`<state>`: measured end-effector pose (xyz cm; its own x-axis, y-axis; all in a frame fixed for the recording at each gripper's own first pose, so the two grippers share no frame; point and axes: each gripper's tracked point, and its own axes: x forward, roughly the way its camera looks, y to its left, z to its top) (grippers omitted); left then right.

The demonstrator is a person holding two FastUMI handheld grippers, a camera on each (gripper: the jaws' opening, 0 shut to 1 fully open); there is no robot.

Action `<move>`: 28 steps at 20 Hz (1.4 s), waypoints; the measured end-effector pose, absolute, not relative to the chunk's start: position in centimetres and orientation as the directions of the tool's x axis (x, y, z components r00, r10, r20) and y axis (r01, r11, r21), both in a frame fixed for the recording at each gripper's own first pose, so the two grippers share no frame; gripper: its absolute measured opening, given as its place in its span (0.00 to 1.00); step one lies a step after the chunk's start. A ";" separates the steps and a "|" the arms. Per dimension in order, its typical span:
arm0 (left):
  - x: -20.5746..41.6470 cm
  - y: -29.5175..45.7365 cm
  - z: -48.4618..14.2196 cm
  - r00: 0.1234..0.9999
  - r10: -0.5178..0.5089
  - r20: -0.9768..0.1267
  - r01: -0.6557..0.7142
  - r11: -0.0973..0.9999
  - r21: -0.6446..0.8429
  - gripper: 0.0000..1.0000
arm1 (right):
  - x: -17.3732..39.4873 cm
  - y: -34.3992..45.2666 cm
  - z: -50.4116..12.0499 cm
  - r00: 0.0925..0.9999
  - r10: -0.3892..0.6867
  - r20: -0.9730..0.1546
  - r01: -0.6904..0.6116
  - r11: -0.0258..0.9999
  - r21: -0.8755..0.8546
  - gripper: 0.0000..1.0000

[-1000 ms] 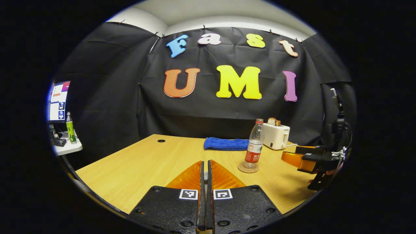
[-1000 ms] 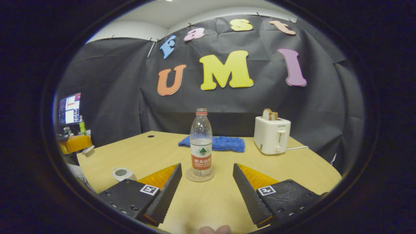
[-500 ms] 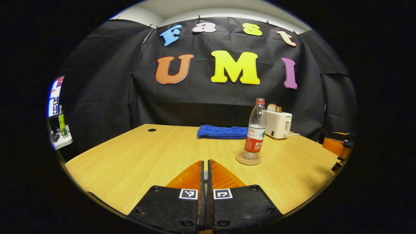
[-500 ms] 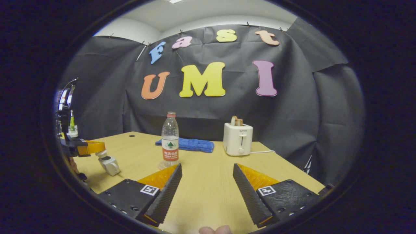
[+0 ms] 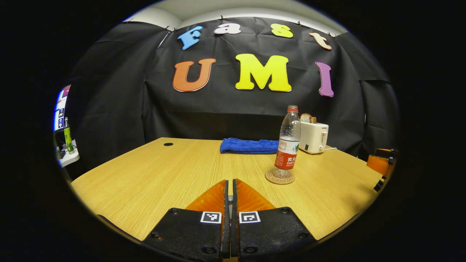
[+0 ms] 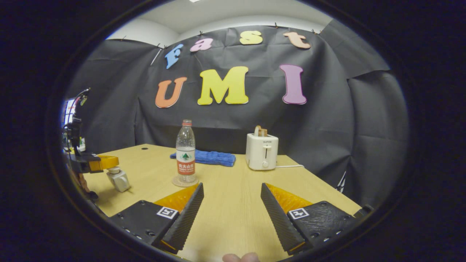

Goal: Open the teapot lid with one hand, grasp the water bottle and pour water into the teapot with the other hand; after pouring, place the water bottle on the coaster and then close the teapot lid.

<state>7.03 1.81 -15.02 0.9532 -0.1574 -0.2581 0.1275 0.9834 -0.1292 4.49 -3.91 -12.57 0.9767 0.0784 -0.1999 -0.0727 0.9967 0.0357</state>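
Observation:
A clear water bottle [image 5: 286,145] with a red label and red cap stands upright on a round coaster [image 5: 279,178], right of the table's middle. In the right gripper view the bottle [image 6: 185,153] and coaster [image 6: 185,181] sit ahead and left of my open right gripper [image 6: 232,203], which has nothing between its fingers. My left gripper [image 5: 230,182] is shut, with a small grey knob pinched between its fingers. At the left of the right gripper view, that left gripper [image 6: 105,162] holds the lid on a small pale teapot [image 6: 118,179], which looks tilted. The right gripper [image 5: 380,165] shows at the table's right edge.
A white toaster [image 6: 262,151] with bread stands at the back right, next to a folded blue cloth [image 5: 249,145]. A side desk at far left carries a monitor and a green bottle [image 5: 68,140]. A fingertip [image 6: 240,257] shows at the bottom edge.
The right gripper has drawn back from the bottle and swung right, still open. The left gripper, still shut, has brought the lid from beside the open teapot down onto it.

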 end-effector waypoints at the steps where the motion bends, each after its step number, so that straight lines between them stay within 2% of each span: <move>1: 7.1 1.8 -15.1 0.953 -0.159 -0.259 0.127 0.983 -0.136 0.04 | 4.5 -3.9 -12.6 0.976 0.078 -0.202 -0.072 0.997 0.037 0.94; 5: 7.0 1.5 -15.3 0.947 -0.167 -0.274 0.130 0.981 -0.146 0.04 | 4.3 -4.1 -12.4 0.977 0.080 -0.196 -0.072 0.996 0.046 0.94; 7: 6.7 1.6 -15.5 0.947 -0.154 -0.281 0.121 0.984 -0.131 0.10 | 4.3 -3.8 -12.3 0.978 0.084 -0.192 -0.075 0.996 0.050 0.94; 8: 6.6 1.8 -15.6 0.948 -0.143 -0.284 0.113 0.987 -0.117 0.27 | 4.3 -3.8 -12.4 0.978 0.084 -0.192 -0.076 0.996 0.051 0.94; 11: 5.8 1.9 -13.9 0.960 -0.106 -0.261 0.079 0.991 -0.112 1.00 | 3.9 -3.6 -12.0 0.980 0.081 -0.184 -0.072 0.996 0.053 0.94; 17: 2.6 0.0 -5.4 0.992 -0.082 -0.093 0.074 0.993 -0.089 1.00 | 2.8 -2.9 -8.6 0.989 0.078 -0.123 -0.066 0.993 0.097 0.94; 23: -0.9 -1.8 -1.8 0.997 -0.062 -0.050 0.058 0.996 -0.068 1.00 | 0.5 -3.4 -4.6 0.999 0.038 -0.034 -0.037 0.999 0.038 0.94; 28: -2.7 -2.4 -0.5 0.997 -0.070 -0.036 0.068 0.996 -0.057 1.00 | -1.0 -3.0 -4.0 0.998 0.045 -0.039 -0.043 0.998 0.056 0.94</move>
